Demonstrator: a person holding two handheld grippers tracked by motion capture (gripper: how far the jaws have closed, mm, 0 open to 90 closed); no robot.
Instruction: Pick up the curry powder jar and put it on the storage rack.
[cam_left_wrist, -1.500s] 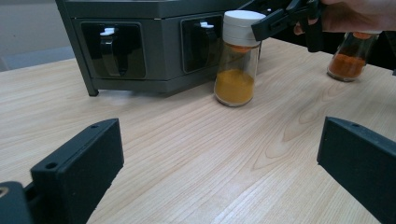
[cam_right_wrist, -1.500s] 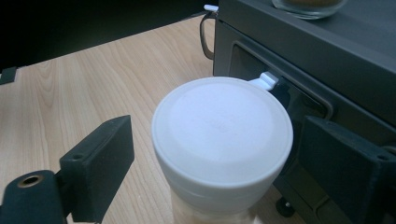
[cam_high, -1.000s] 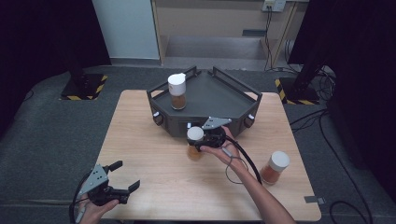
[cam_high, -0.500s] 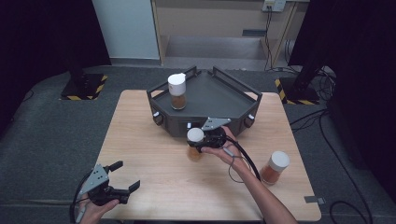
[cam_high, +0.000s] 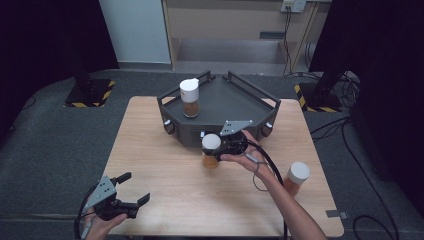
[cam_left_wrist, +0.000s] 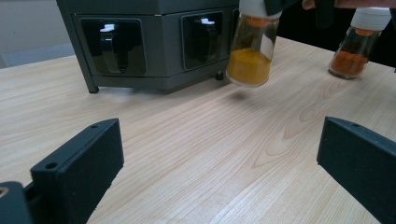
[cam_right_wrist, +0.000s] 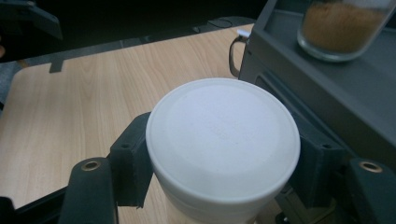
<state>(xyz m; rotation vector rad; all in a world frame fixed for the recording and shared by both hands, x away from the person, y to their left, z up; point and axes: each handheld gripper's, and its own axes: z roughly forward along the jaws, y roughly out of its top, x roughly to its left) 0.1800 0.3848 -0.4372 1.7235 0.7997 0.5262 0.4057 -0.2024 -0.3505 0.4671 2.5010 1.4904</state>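
Right gripper (cam_high: 219, 148): centre of the high view, jaws clamped on the white cap of a jar (cam_high: 210, 151) of yellow powder, just in front of the dark tray (cam_high: 235, 100). In the right gripper view the cap (cam_right_wrist: 223, 135) sits in the lower middle with a black jaw pressed against each side; the jar's glass and contents are hidden beneath it. The left gripper view, upper middle, supplies what that one lacks: the jar (cam_left_wrist: 250, 49) hangs clear of the table (cam_left_wrist: 187, 154), tilted a little, with its shadow on the wood below. Left gripper (cam_high: 127, 189): lower left of the high view, held in a hand near the table's front edge, jaws spread wide with nothing between them and well apart from the jar; in its own view the two jaws stand at the lower left and lower right with bare wood between. Second jar (cam_high: 190, 97), brown powder, white cap: upright on the tray's left part, upper middle of the high view; its lower half (cam_right_wrist: 343, 28) appears at the upper right of the right gripper view. Third jar (cam_high: 297, 178), orange powder: upright on the table at lower right of the high view, beside the right forearm; upper right of the left gripper view (cam_left_wrist: 359, 42). Tray front, left gripper view: recessed panels with clips (cam_left_wrist: 112, 44), detail too small from above.
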